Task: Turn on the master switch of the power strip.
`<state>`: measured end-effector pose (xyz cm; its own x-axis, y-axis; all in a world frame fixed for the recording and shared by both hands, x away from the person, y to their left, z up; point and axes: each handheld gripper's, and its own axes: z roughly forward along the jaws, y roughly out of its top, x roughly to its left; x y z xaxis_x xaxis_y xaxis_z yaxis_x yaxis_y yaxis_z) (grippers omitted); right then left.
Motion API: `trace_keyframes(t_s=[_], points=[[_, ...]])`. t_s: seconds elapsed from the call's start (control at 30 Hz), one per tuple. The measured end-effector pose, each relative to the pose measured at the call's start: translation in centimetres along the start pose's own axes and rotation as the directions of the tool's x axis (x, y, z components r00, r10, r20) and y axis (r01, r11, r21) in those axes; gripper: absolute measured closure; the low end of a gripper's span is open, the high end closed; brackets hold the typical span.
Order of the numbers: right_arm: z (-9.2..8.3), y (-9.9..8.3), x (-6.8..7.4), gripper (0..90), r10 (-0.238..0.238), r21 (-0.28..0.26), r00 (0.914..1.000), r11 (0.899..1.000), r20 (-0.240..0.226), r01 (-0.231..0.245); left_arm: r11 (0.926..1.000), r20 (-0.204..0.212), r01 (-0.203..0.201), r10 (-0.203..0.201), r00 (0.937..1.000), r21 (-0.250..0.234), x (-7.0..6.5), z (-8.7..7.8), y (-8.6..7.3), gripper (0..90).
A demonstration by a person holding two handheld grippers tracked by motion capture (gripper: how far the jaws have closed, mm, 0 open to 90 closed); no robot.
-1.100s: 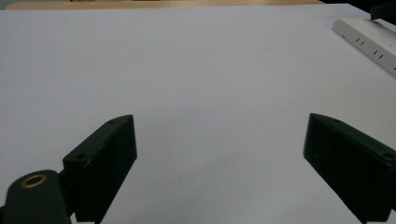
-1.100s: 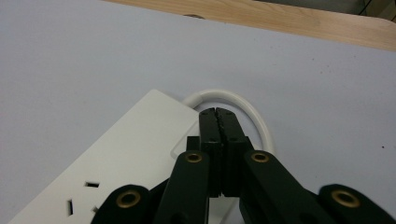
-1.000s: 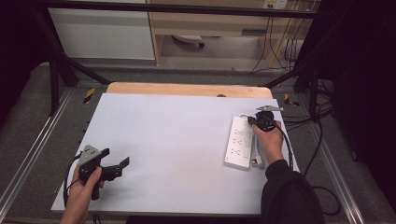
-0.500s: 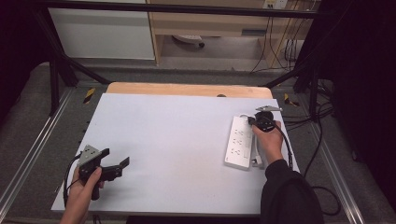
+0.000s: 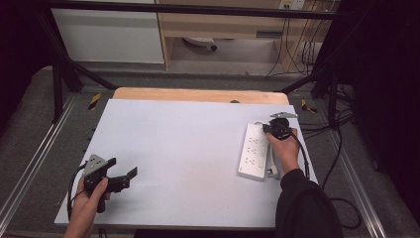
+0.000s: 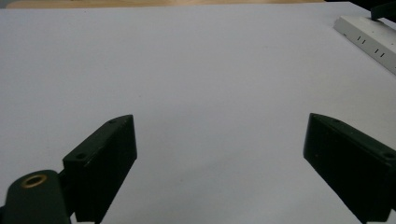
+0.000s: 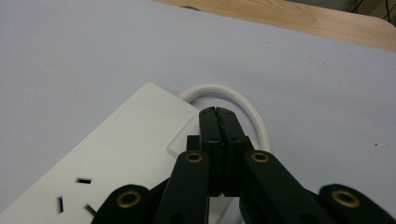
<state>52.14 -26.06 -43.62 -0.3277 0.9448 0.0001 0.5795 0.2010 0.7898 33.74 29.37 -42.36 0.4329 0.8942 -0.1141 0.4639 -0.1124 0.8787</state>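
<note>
**Closed jaws pressed at the strip's cord end**

Pale grey covers most of the table (image 5: 188, 148), with a wooden edge at the far side and dark floor, cables and frame rails around it. From the high view, the power strip (image 5: 251, 157) lies on the right part of the sheet, lengthwise away from the person. The right gripper (image 5: 271, 130) sits at the strip's far end, the hand behind it resting along the strip's right side. The left gripper (image 5: 130, 174) rests low on the left, well apart from the strip, pointing out over bare sheet.

Left gripper view: its two jaws stand wide apart with nothing between them, only grey sheet ahead. The strip (image 6: 371, 39) shows far off at the upper right.

Right gripper view: the right gripper (image 7: 218, 114) has its jaws shut flat together, holding nothing, tips down on the strip's (image 7: 121, 154) end just by a raised clear square, likely the switch cover. The white cord (image 7: 243, 105) loops out of that end and curves round behind the tips. Socket slots show lower left.

My reading: the step in hand is pressing the switch with the closed tips. Whether it has tipped over I cannot tell. The next move calls for a short, firm push straight down on the cover, without sliding off onto the cord, while the left gripper waits or comes across to steady the strip
</note>
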Motion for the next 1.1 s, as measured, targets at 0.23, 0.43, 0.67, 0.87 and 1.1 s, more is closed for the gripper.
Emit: trace_keyframes(t_s=[0.23,0.43,0.67,0.87,1.1], points=[[0.07,0.08,0.10,90.0,0.010,0.005,0.9999,1.000,0.001,-0.010,1.0000,0.001,-0.003,0.003,1.0000,0.004,-0.04,0.07,-0.02,9.6],[0.14,0.24,0.27,90.0,0.004,0.020,0.9999,1.000,0.012,-0.004,1.0000,0.001,-0.002,0.002,1.0000,0.005,-0.01,0.05,-0.04,9.5],[0.16,0.27,0.26,90.0,0.004,0.020,0.9999,1.000,0.012,-0.004,0.9999,0.002,-0.003,0.003,1.0000,0.010,-0.02,0.08,-0.06,9.6],[0.17,0.25,0.28,90.0,0.003,0.020,0.9999,1.000,0.012,-0.003,0.9999,0.001,-0.004,0.004,1.0000,0.012,0.02,0.12,-0.07,9.6],[0.17,0.26,0.27,90.0,0.007,0.020,0.9999,1.000,0.013,-0.007,0.9999,0.001,-0.002,0.002,1.0000,0.014,0.00,0.13,-0.09,9.6]])
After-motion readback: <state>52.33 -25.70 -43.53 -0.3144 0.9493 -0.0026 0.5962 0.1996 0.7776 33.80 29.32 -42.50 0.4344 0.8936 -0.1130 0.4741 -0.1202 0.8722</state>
